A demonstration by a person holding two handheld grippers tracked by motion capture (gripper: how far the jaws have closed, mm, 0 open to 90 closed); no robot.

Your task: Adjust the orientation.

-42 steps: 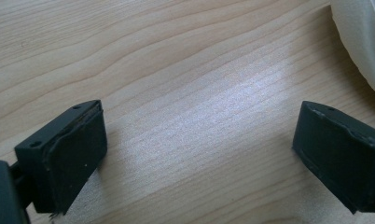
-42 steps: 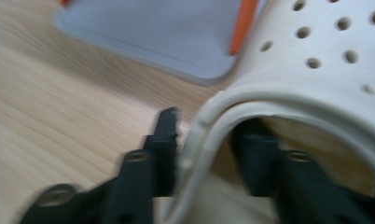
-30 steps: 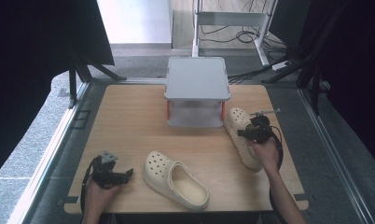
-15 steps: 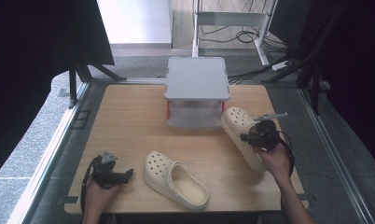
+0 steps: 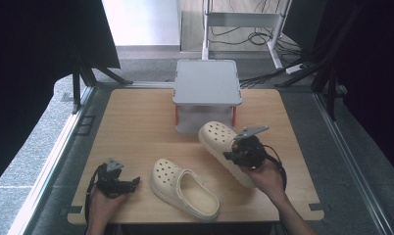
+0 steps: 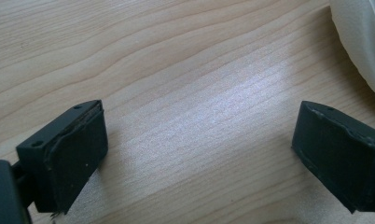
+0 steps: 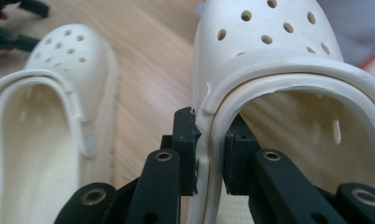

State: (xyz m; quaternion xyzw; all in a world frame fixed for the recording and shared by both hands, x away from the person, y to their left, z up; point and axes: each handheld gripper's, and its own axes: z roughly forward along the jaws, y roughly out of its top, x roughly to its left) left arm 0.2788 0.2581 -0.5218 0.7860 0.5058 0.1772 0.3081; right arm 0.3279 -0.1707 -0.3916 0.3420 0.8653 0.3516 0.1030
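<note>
The held clog (image 5: pixel 223 147) is the shoe we are working with: cream-white, holed over the toe, and clamped by our right gripper (image 5: pixel 244 152) on the side wall of its opening, one jaw outside the rim and one inside, as the right gripper view makes plain (image 7: pixel 209 154). It sits over the right half of the table (image 5: pixel 136 112), its toe close to the front of the grey box (image 5: pixel 207 93) and its heel end running back toward our right hand (image 5: pixel 266 176), so its long axis lies on a slant, toe far and left, heel near and right. Whether the sole is off the wood we cannot tell from above. The second clog (image 5: pixel 185 187) lies flat near the table's front edge, just left of the held one, with much the same slant but turned a little more across the table. That is the relation the next move turns on, as we judge it: to pair the shoes, the held one must go left and toward us, then swing slightly to match its mate. Our left gripper (image 5: pixel 117 182) rests near the front left corner, jaws wide apart over bare wood, with nothing between them, and the toe of the resting clog lies just to its right (image 6: pixel 363 42).
</note>
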